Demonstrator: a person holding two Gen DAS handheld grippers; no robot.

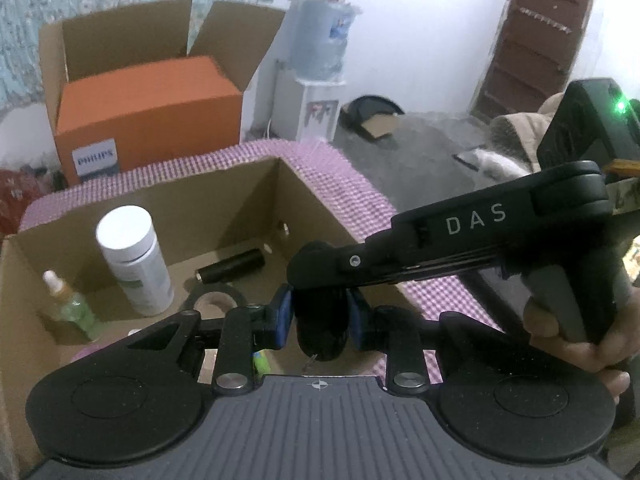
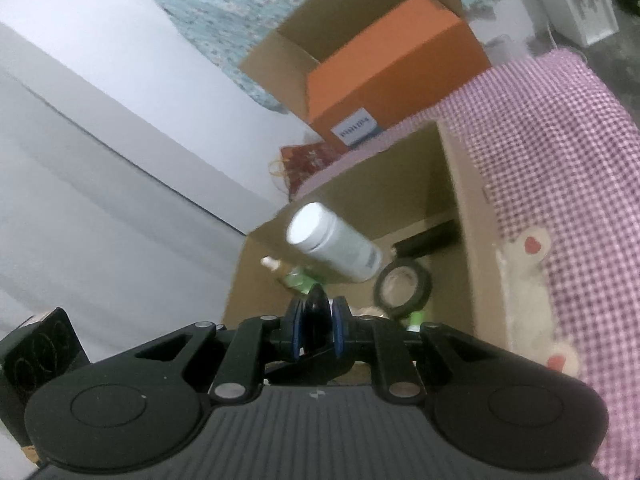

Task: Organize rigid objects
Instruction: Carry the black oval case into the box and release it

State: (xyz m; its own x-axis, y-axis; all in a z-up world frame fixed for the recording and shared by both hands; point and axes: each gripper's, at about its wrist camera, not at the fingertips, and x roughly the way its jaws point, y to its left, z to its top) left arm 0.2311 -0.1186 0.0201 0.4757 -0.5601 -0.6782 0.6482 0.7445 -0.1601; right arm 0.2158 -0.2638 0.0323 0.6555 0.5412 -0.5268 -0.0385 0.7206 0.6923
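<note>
**Gripping One Dark Object With Both Tools Above the Sorting Box**

Holding a glossy black rounded object (image 1: 320, 328) between them, the left gripper (image 1: 320, 316) and the right gripper (image 2: 317, 330) both hang over an open brown cardboard box (image 1: 240, 200) that sits on a pink-and-white checked cloth (image 1: 352, 200). The left tool's blue pads (image 1: 285, 312) press on either side of the black piece, and the right tool, seen reaching in from the right with a hand (image 1: 580, 332) around its grip, has its jaws closed on the same piece from above. In the right wrist view a thin dark edge sits clamped between the two blue pads (image 2: 297, 328); what the object is cannot be told.

Inside the box, a white plastic screw-top bottle (image 1: 134, 260) stands upright near the left wall, a small green dropper bottle with a white tip (image 1: 70, 304) stands just beside it, a black cylinder (image 1: 232, 266) lies on the floor toward the back corner, and a roll of black tape (image 1: 214, 300) lies flat between them and the grippers.

The step in hand appears to be carrying the black item to its place in the box. The next move likely calls for a free patch of floor, a lowering that avoids the tape roll and the upright bottle, and a release by both tools together.
</note>
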